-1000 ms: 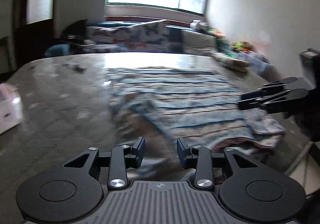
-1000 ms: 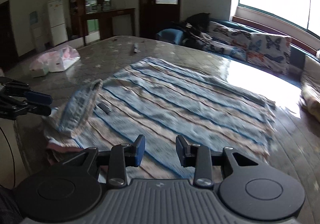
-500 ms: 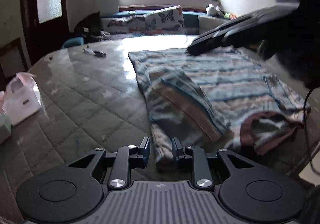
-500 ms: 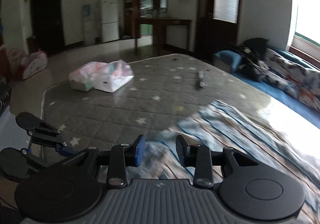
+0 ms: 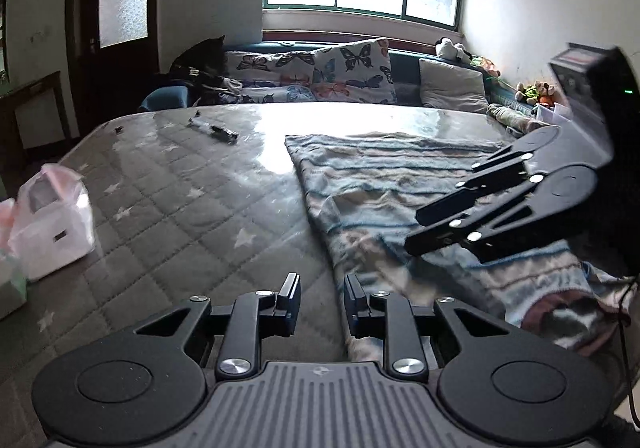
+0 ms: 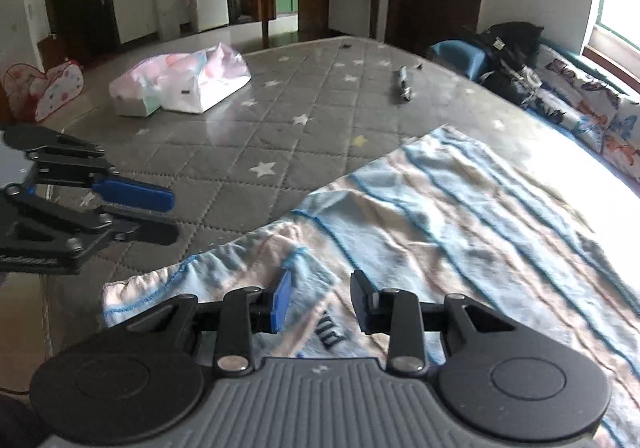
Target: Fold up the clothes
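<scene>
Since a second ago both grippers swung toward the near left corner of the striped garment [image 6: 460,215], and the left gripper's gap narrowed. Left gripper [image 5: 322,302] hangs above bare mattress [image 5: 192,215] just beside the garment's left edge, jaws slightly apart, nothing between them. Right gripper [image 6: 320,298] sits over the garment's near corner, jaws parted, cloth below but not pinched. Garment lies spread on the mattress's right half, near edge bunched. White plastic bag [image 6: 192,81] lies near the mattress's left edge, well apart.
</scene>
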{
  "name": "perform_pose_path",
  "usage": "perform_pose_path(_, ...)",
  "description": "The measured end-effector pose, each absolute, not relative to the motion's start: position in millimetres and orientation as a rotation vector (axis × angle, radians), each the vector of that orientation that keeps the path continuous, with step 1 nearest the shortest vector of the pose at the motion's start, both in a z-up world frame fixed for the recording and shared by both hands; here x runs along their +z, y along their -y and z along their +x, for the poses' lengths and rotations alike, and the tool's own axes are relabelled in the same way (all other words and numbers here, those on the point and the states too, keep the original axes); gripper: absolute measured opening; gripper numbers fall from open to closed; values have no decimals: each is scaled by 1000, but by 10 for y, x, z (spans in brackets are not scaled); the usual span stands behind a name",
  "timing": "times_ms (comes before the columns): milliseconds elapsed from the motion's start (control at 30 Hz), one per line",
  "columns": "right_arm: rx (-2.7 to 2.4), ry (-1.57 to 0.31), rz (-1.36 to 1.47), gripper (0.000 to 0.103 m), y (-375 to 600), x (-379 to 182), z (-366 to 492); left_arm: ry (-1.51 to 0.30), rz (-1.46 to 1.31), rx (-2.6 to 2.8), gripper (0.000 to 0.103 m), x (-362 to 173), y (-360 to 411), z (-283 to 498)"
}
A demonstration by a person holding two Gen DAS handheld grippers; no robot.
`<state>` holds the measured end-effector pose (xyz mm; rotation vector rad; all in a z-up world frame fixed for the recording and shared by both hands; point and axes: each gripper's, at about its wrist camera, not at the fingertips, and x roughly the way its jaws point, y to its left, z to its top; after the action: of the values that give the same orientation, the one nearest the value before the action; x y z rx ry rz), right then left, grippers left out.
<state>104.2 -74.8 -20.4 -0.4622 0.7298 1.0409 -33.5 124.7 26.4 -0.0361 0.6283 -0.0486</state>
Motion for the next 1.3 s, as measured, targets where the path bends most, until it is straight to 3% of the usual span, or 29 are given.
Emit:
perform_pose_path(400, 1144, -790, -410, 32, 1055, -84, 756, -715, 2, -108, 26, 78, -1181, 345)
perform_pose_path(733, 1252, -917, -364, 33, 1039, -332, 552, -721, 38, -104, 28, 64, -1149, 357)
perform_pose_path(1300, 1270, -835, -309, 33, 1385, 43, 485, -660, 158, -134, 27, 178, -906, 27)
